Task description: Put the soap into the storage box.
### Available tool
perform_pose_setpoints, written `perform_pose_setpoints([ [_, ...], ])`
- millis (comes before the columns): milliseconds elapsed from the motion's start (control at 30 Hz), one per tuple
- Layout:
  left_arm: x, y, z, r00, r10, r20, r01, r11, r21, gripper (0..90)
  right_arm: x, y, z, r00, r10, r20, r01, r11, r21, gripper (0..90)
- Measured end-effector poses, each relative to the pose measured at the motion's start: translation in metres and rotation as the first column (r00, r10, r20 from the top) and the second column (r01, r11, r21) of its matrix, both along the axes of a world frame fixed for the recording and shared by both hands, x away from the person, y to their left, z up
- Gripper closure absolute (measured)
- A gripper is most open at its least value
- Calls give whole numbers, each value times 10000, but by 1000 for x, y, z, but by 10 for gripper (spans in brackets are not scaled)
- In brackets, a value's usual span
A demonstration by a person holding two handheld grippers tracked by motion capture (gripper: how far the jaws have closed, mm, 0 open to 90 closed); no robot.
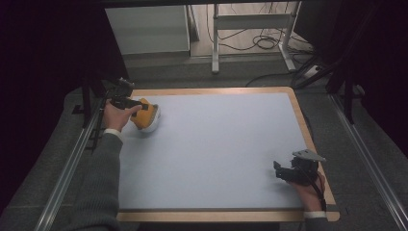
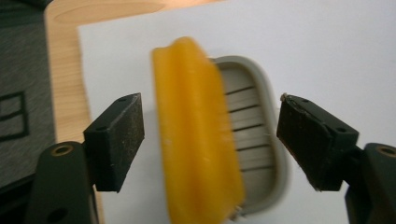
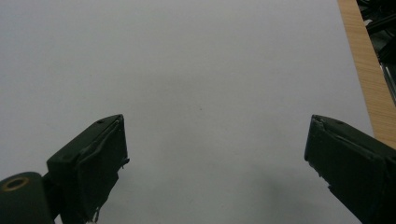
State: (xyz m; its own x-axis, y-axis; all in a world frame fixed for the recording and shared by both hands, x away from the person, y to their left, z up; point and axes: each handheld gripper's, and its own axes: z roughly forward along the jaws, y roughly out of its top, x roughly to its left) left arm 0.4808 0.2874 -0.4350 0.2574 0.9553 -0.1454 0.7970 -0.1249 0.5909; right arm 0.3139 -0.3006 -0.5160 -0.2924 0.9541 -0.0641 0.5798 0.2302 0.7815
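Observation:
An orange and grey brush-like object [image 1: 146, 116] lies at the far left corner of the pale blue mat [image 1: 216, 144]. In the left gripper view its orange body [image 2: 196, 140] sits on a grey ribbed part [image 2: 250, 135]. My left gripper [image 1: 140, 104] is open around it, and both jaws stand clear of its sides [image 2: 212, 140]. At the near right, my right gripper [image 1: 280, 169] is open just above bare mat, with nothing between its jaws [image 3: 215, 154].
A wooden border [image 1: 211, 90] frames the mat and shows close to both grippers [image 2: 65, 70] [image 3: 364, 70]. Metal rails [image 1: 67, 168] [image 1: 365, 154] run along both sides of the table. Desk legs and cables [image 1: 255, 41] stand on the floor beyond.

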Motion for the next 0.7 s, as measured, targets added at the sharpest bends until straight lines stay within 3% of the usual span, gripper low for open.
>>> perform_pose_setpoints([
  [67, -5, -4, 5, 9989, -437, 151, 441, 9987, -273, 233, 0, -1, 0, 10000, -6, 13, 6, 10000, 8, 58],
  [167, -12, -7, 9, 9965, -673, 487, 705, 9953, -658, 238, 0, -1, 1, 10000, -20, 78, 20, 10000, 40, 58],
  [333, -28, -14, 10, 9890, -1243, 807, 1307, 9883, -783, 237, 1, 0, 1, 10000, 44, 62, -44, 10000, 9, 58],
  [400, -38, -17, 8, 9870, -1367, 840, 1416, 9883, -559, 240, 1, 0, 1, 10000, 56, 64, -56, 10000, 4, 58],
  [533, -66, -26, 5, 9736, -1834, 1360, 1924, 9797, -559, 246, 1, -1, 1, 10000, 7, 73, -8, 10000, 26, 58],
  [700, -98, -37, 0, 9563, -2402, 1667, 2517, 9664, -516, 229, 1, 2, 3, 9999, 86, 123, -86, 10000, -5, 58],
])
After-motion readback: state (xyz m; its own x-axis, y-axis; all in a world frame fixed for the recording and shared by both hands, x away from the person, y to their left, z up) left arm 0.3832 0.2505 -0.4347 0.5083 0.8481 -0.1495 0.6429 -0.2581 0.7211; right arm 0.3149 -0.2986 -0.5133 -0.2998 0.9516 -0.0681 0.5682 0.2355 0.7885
